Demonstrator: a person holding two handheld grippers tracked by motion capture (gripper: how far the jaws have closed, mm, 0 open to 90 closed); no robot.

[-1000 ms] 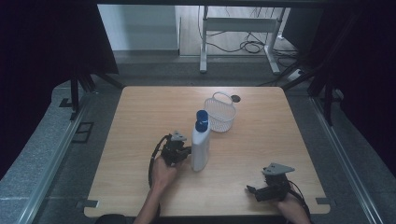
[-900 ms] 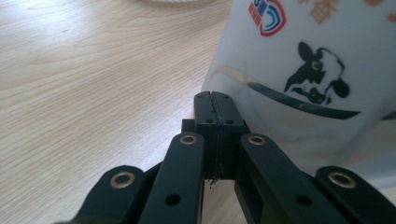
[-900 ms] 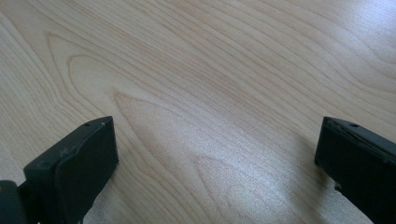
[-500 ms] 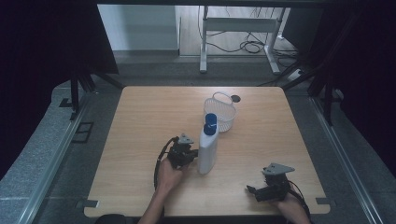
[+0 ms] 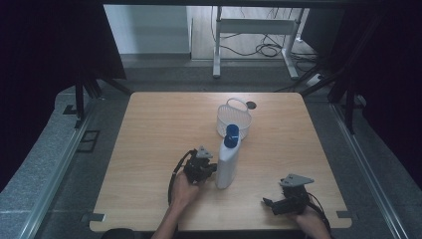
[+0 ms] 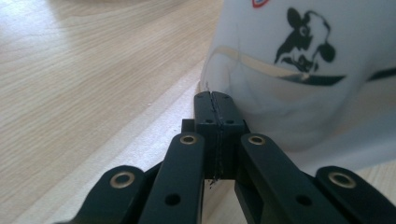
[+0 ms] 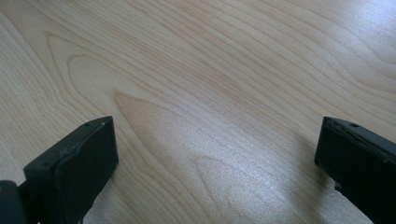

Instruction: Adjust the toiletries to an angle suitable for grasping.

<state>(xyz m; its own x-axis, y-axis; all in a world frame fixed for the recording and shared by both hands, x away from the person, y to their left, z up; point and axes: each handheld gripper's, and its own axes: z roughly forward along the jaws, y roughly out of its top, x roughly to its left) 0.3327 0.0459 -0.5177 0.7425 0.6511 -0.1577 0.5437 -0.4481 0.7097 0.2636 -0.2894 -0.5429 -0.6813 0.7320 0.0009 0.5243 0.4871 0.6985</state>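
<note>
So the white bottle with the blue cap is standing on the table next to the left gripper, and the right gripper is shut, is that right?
Not quite. The right gripper is open: the right gripper view shows its jaws wide apart over bare table. The rest holds: the white bottle stands beside the left gripper.

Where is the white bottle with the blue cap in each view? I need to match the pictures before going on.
High view: the white bottle stands upright at table centre, just right of the left gripper.
Left gripper view: its cow-printed wall is at upper right, right behind the shut jaws.
Right gripper view: wooden tabletop between the open jaws.
Shared landmark: the light wooden tabletop.
</note>
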